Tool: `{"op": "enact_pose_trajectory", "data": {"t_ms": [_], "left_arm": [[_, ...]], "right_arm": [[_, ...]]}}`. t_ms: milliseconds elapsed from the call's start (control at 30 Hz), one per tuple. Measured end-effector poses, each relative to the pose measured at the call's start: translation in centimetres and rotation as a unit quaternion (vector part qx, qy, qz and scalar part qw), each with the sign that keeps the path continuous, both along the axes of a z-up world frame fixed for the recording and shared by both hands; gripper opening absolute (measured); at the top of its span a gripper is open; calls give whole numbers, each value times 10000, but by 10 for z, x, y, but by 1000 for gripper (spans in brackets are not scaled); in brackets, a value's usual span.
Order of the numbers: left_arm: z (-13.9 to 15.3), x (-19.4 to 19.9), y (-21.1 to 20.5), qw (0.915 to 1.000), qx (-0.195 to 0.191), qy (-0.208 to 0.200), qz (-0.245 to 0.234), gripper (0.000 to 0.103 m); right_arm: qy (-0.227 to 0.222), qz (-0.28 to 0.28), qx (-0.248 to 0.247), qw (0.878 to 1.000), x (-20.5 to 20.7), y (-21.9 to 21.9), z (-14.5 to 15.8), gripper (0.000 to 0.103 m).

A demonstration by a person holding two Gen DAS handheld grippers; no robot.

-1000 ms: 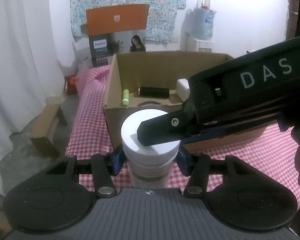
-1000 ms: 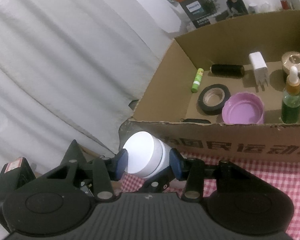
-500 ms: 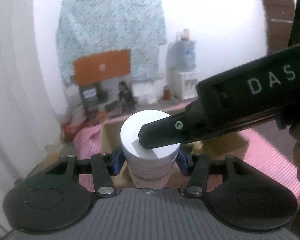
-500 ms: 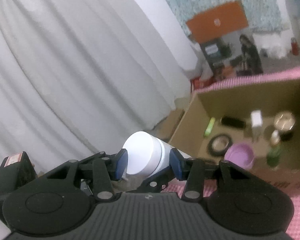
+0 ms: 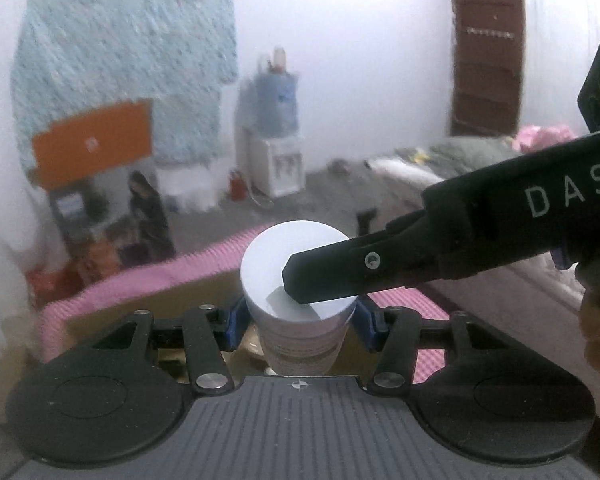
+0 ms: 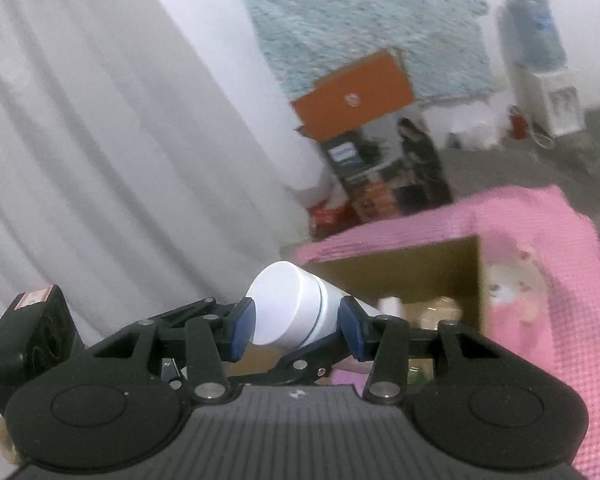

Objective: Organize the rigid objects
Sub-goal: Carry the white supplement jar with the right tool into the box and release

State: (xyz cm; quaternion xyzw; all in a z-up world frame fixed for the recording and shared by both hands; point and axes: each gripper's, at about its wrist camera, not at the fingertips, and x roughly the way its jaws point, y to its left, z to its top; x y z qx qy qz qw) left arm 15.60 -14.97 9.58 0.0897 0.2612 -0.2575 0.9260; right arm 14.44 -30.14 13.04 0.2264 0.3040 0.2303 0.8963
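White plastic jar [image 5: 298,280] is clamped by both hand-held grippers: body by left [image 5: 298,322], lid by right [image 6: 296,322], above the cardboard box [image 6: 432,276].

Left tongs [image 5: 298,322] black with blue pads, ribbed grey housing, round black discs, silver pivot screws, right tongs [image 6: 296,330] of the same build, white letters "DAS" along its black side, silver screw near the tip

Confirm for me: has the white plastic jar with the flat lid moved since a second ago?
Yes. The white plastic jar, gripped by both the left gripper and the right gripper, has risen: the open cardboard box now sits lower in both views.
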Motion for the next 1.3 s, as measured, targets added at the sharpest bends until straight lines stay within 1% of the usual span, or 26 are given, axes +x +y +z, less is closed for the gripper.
{"op": "enact_pose_trajectory", "data": {"t_ms": [200,333,533,567,733,867,1033,1200,1300], "left_arm": [[-32,29,-17,9983,155,546,-132,53],[-45,41,-21,9963,277,798,-140,53],[-59,46,-29,9936,406,1050,-127,53],[-61,42,-31,9930,420,1094,-124,53],[-68,40,-36,9908,415,1282,-135,54],[-72,42,-38,9903,442,1308,-156,55],[-73,46,-38,9902,436,1319,-140,56],[-68,43,-35,9921,403,1176,-157,62],[-65,41,-33,9930,352,1112,-168,63]], "right_arm": [[543,-144,265,9981,25,-32,-42,50],[795,-135,399,9959,33,-43,-65,50],[991,-135,392,9942,38,-48,-85,50],[1033,-133,389,9938,40,-48,-88,50],[1192,-142,340,9922,45,-51,-100,50],[1249,-89,363,9915,46,-52,-105,50],[1204,-90,298,9922,48,-50,-105,50],[1067,-150,268,9938,46,-51,-100,50],[970,-188,262,9948,42,-51,-95,50]]}}
